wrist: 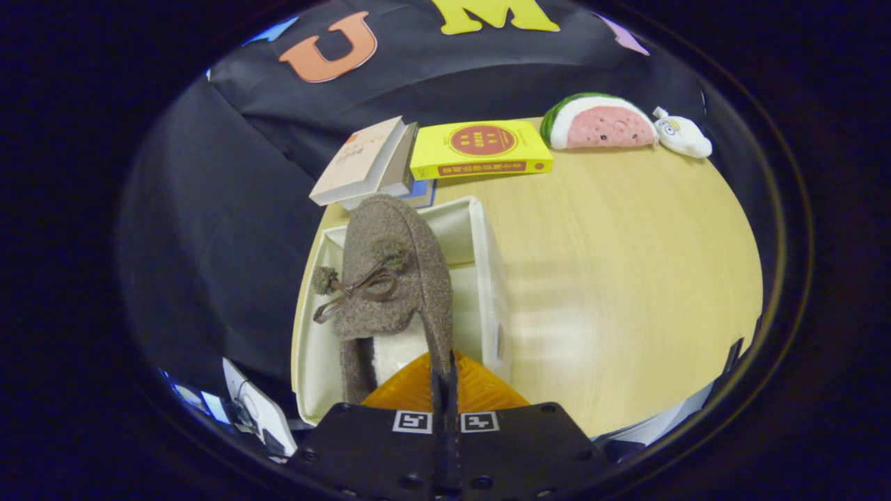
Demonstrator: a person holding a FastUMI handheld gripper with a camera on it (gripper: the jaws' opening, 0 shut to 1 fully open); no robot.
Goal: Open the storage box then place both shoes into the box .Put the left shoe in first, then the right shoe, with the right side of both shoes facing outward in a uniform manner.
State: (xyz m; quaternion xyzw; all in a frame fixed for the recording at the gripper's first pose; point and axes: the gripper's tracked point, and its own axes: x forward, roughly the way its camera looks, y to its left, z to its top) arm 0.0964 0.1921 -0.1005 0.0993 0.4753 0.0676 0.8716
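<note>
While hand-held gripper pinches brown shoe collar, apparently over white box, wooden table holds books.

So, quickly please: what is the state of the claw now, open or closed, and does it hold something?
Claw: closed on the collar edge of the brown shoe, holding it over the open white storage box.

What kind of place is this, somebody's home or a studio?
Probably a staged recording booth, not a home: black cloth wall behind a wooden table set with books, plush toys and a white storage box. The fingers pinch a brown shoe.
</note>
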